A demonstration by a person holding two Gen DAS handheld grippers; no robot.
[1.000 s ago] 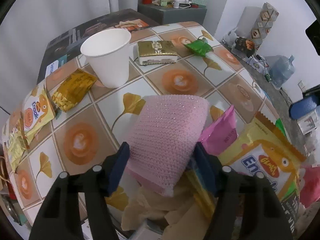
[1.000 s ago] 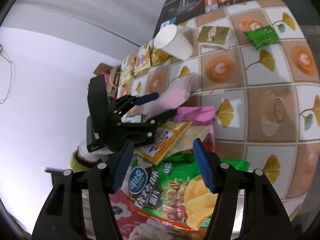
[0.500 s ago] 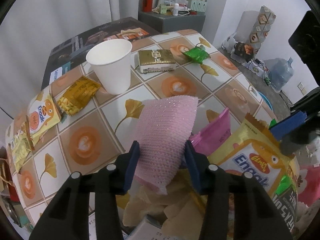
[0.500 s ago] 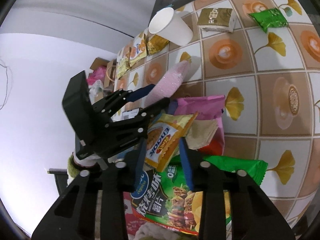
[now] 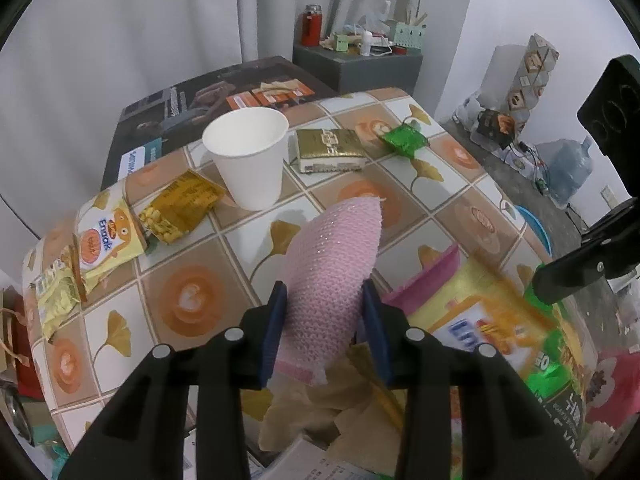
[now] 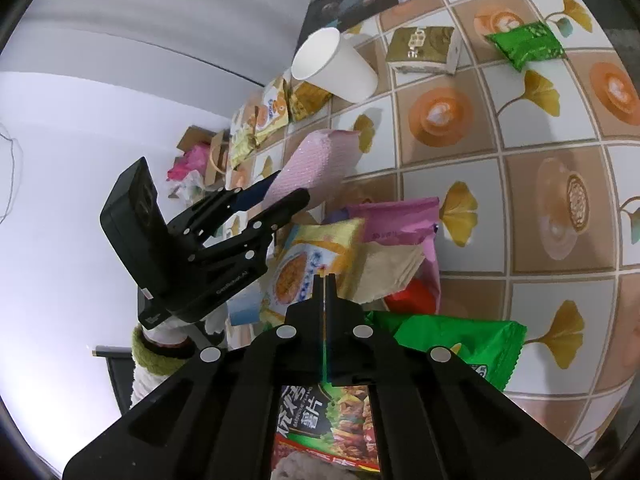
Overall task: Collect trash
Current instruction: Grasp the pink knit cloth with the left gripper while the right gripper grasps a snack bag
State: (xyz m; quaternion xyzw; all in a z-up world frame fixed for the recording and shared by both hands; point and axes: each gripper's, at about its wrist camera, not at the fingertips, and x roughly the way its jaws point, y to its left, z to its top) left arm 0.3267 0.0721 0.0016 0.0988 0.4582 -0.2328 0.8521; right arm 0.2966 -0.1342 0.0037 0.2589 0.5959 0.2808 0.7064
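Pink knitted cloth sits between the left gripper's closing jaws; the right gripper's jaws pinch a green chip bag.

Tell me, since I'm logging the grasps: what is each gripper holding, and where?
The left gripper, closing, pinches the pink knitted cloth across its near end. The right gripper is shut on the green chip bag at its upper edge.

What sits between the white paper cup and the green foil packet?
A gold box, lying flat between white paper cup and green foil packet; left wrist view.
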